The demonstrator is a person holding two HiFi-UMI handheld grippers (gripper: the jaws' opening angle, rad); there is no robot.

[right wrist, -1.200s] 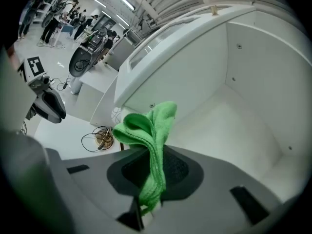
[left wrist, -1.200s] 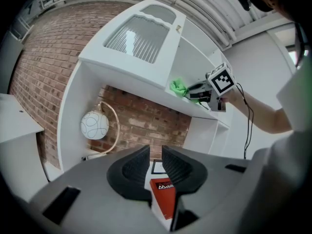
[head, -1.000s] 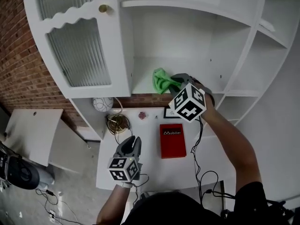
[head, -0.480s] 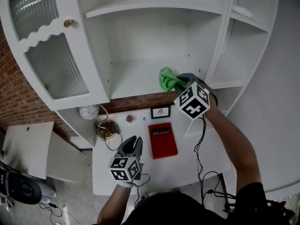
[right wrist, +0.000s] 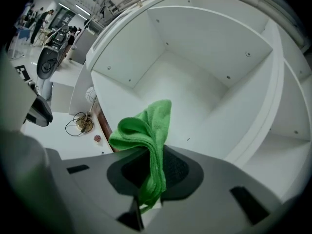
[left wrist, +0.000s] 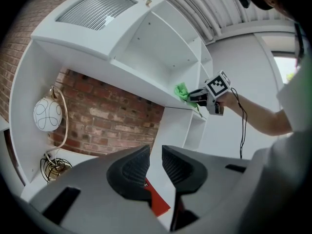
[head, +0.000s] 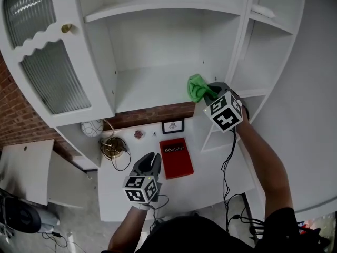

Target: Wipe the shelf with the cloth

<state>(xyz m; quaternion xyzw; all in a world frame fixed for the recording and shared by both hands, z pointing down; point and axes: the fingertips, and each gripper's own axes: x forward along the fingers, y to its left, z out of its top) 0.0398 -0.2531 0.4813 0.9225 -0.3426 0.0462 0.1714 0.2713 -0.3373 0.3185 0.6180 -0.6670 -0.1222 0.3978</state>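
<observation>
A crumpled green cloth [head: 197, 87] rests on the white shelf [head: 147, 86] of the cabinet, close to the shelf's right-hand wall. My right gripper [head: 209, 92] is shut on the cloth [right wrist: 145, 128], which bulges out ahead of the jaws over the shelf floor [right wrist: 183, 99]. In the left gripper view the cloth [left wrist: 181, 90] and the right gripper [left wrist: 194, 96] show at the shelf's front edge. My left gripper [head: 149, 164] hangs low over the white table [head: 210, 178]; its jaws [left wrist: 156, 162] stand a narrow gap apart, holding nothing.
A red book [head: 176, 157] lies on the table beside a small framed picture [head: 172, 126]. A wire-globe lamp [head: 92, 127] with coiled cable [head: 111, 148] stands at the left. A glass-panelled cabinet door [head: 50, 78] hangs open on the left. Narrower side shelves [head: 263, 57] sit to the right.
The right gripper has carried the cloth rightward along the shelf, toward the right-hand wall. The left gripper has stayed where it was.
</observation>
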